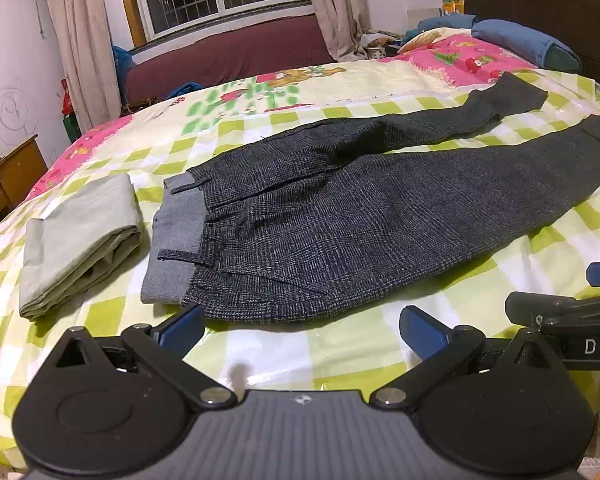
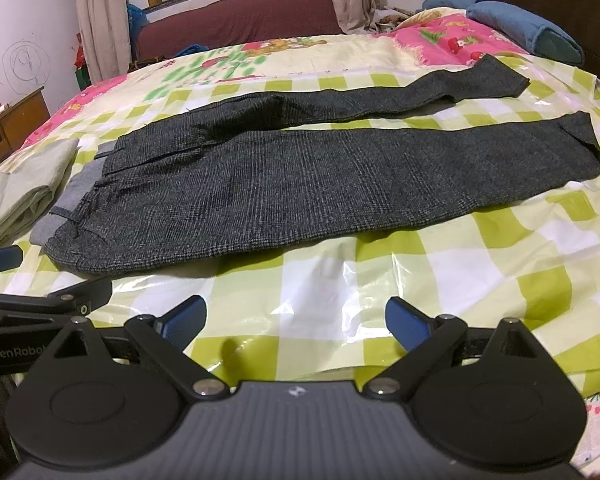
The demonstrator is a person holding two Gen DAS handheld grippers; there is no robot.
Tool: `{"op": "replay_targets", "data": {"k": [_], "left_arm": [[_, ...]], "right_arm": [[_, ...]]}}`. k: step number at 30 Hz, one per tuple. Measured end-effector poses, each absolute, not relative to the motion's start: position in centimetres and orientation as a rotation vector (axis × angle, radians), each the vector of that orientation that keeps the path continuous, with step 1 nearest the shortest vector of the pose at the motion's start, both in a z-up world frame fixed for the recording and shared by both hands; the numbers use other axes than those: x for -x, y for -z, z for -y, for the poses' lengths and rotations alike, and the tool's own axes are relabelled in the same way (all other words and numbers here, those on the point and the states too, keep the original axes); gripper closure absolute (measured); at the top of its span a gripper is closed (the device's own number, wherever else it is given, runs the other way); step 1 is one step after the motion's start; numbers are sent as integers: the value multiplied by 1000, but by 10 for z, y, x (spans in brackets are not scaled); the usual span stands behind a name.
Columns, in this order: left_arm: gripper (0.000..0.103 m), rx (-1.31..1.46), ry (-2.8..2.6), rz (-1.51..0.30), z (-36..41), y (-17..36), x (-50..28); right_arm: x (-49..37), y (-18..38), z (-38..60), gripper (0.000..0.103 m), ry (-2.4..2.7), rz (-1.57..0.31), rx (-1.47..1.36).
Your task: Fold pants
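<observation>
Dark grey checked pants (image 1: 340, 216) (image 2: 268, 184) lie flat on the bed, waistband at the left, both legs spread toward the right and apart from each other. My left gripper (image 1: 300, 330) hovers open just in front of the waist's near edge, nothing between its blue pads. My right gripper (image 2: 296, 322) stands open over the bedcover, a little in front of the near leg. The right gripper's side shows at the right edge of the left wrist view, and the left gripper's side at the left edge of the right wrist view.
A folded pale green garment (image 1: 80, 236) (image 2: 24, 188) lies left of the waistband. The bed (image 1: 500, 272) has a shiny green-and-white checked cover. A blue pillow (image 1: 524, 44) and a dark headboard (image 1: 540, 4) stand at the far right. A wooden cabinet (image 1: 8, 180) stands at the left.
</observation>
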State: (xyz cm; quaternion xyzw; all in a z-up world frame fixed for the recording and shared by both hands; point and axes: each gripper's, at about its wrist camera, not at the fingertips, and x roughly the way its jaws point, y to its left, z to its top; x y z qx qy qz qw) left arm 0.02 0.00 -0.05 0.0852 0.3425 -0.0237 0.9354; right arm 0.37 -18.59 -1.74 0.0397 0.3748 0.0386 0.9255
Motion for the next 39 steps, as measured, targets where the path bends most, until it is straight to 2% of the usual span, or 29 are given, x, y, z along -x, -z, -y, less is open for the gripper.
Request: {"op": "replay_targets", "data": {"k": [39], "left_arm": [[0, -184, 50, -711, -1, 1, -3]], "right_arm": [[-9, 23, 186, 7, -83, -791, -89]]}}
